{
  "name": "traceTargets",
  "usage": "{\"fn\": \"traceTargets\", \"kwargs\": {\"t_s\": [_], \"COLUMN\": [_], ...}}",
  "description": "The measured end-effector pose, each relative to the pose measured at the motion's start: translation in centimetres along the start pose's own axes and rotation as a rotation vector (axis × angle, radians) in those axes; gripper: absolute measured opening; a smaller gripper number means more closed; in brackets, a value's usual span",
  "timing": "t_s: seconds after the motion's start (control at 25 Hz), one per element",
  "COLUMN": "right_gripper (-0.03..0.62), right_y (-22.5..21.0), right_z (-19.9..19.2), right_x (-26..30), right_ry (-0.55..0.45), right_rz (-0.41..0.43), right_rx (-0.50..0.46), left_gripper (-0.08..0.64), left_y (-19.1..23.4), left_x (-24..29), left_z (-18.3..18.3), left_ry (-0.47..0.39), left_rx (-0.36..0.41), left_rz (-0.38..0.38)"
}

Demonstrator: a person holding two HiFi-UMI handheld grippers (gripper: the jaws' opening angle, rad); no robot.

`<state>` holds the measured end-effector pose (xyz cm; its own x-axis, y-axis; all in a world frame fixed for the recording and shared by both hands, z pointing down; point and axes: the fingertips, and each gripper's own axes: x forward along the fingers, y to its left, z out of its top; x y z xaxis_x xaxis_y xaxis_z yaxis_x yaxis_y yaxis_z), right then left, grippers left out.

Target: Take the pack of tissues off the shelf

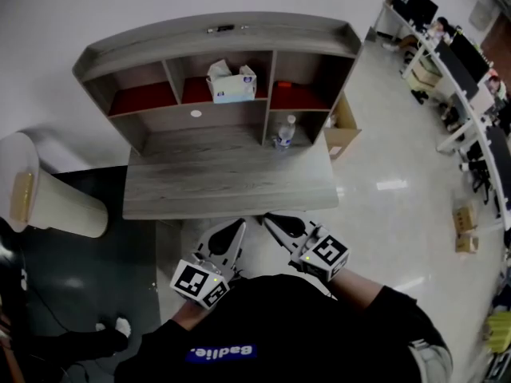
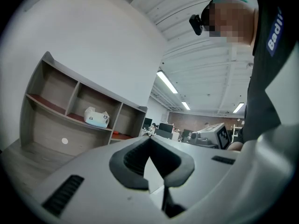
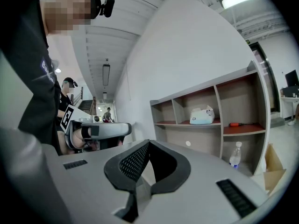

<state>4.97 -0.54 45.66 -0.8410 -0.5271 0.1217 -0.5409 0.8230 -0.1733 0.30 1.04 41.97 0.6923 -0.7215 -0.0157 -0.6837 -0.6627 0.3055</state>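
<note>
- Grey wooden shelf [image 1: 279, 26] holds the pack of tissues [image 1: 232, 85] in its middle upper compartment (of 3), on red lining.
- Left gripper [image 1: 239, 225] and right gripper [image 1: 268, 219] — both with jaws pressed together, empty — hover at the near edge of the desk [image 1: 223, 186], well apart from the pack.

Too small to read: print on the tissues [image 1: 232, 84]. Too small to tell: dark bit [image 1: 221, 29] on the shelf [image 1: 319, 34] top, orange bit [image 1: 283, 84] in the right compartment. Partly hidden behind the shelf's side: box [image 1: 343, 130]. Cut off by the left edge: bin [image 1: 48, 202]. Hidden by the right tool [image 3: 148, 145] in its own view: bottle [image 3: 235, 157] base. Blurred with distance: desks [image 1: 471, 78] at the far right.
</note>
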Motion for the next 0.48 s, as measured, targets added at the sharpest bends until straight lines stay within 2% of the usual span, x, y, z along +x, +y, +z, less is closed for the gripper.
{"fn": "traceTargets", "kwargs": {"t_s": [0.48], "right_gripper": [0.029], "right_y": [-2.5], "right_z": [1.8], "right_x": [6.5], "right_ry": [0.011], "right_rz": [-0.105], "right_rx": [-0.01], "left_gripper": [-0.003], "left_y": [7.6], "left_x": [0.7], "left_z": [3.0], "left_ry": [0.012], "left_rx": [-0.012], "left_rz": [-0.084]}}
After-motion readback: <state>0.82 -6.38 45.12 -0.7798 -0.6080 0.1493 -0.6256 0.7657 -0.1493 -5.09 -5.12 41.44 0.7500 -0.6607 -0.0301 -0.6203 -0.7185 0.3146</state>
